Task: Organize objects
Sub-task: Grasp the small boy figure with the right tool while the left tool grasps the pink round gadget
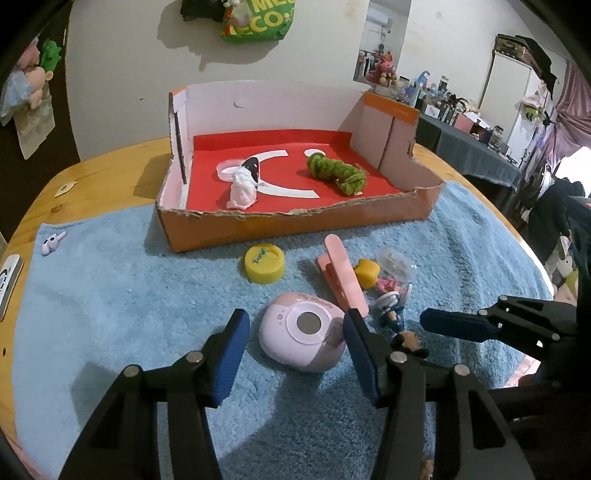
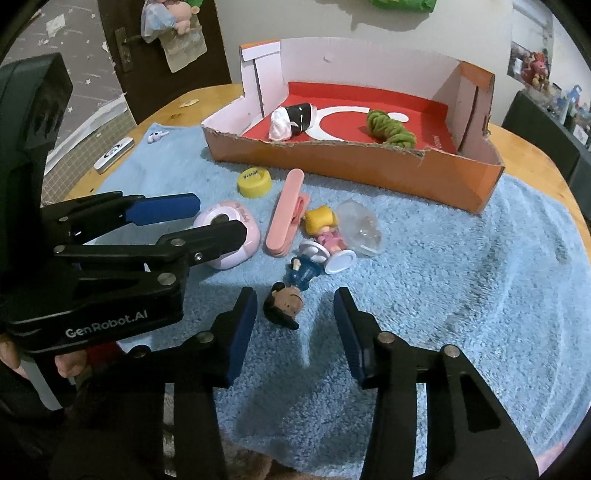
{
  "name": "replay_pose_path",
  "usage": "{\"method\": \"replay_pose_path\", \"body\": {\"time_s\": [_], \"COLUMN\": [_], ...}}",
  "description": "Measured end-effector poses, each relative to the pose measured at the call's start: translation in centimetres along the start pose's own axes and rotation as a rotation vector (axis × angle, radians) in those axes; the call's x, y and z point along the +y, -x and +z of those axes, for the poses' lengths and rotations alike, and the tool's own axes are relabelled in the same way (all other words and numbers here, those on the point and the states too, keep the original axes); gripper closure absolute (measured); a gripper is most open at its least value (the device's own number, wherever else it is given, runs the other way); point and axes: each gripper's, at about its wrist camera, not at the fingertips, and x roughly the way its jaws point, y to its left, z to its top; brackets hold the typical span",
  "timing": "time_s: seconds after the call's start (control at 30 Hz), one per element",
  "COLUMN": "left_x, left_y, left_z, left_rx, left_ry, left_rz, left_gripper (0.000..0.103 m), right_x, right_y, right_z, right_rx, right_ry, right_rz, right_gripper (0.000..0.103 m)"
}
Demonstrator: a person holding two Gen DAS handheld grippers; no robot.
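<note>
Both grippers hang spread wide and grasp nothing: the left gripper (image 1: 295,345) straddles the pink toy camera (image 1: 304,339) on the blue towel (image 1: 110,295), the right gripper (image 2: 295,321) flanks the head of a doll in blue (image 2: 291,288). Beside them lie a pink clip (image 2: 284,218) and yellow cap (image 2: 254,181). Beyond stands the cardboard box (image 2: 369,162), holding green yarn (image 2: 389,129).

The pink round gadget (image 2: 236,240) is half covered by the left gripper (image 2: 207,216) in the right wrist view. The lettering on the yellow cap (image 1: 265,264) is too small to read, and the green bag (image 1: 258,18) on the wall gets chopped by the top edge.
</note>
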Motion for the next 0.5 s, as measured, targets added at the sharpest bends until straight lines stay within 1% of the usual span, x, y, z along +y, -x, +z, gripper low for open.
{"method": "replay_pose_path", "body": {"time_s": [0.1, 0.2, 0.23, 0.3, 0.4, 0.5], "left_x": [-0.11, -0.22, -0.25, -0.27, -0.29, -0.26], "left_y": [-0.19, -0.42, -0.48, -0.52, -0.49, -0.49], "left_z": [-0.02, -0.09, -0.13, -0.17, -0.21, -0.19], "left_rx": [0.004, 0.011, 0.011, 0.007, 0.006, 0.005], "left_ry": [-0.006, -0.010, -0.012, -0.015, -0.015, -0.018], "left_rz": [-0.010, -0.018, -0.017, -0.017, -0.016, -0.013], "left_gripper": [0.047, 0.047, 0.047, 0.047, 0.047, 0.047], "right_x": [0.09, 0.23, 0.22, 0.22, 0.39, 0.60], "right_y": [-0.37, -0.60, -0.63, -0.67, -0.63, -0.63], "right_z": [-0.02, -0.04, -0.01, -0.03, -0.10, -0.16], "right_rx": [0.009, 0.011, 0.010, 0.008, 0.009, 0.007], "right_ry": [0.008, 0.019, 0.021, 0.025, 0.038, 0.051], "right_rz": [0.002, -0.001, -0.002, -0.002, -0.003, -0.012], "right_gripper": [0.068, 0.069, 0.071, 0.072, 0.081, 0.081]}}
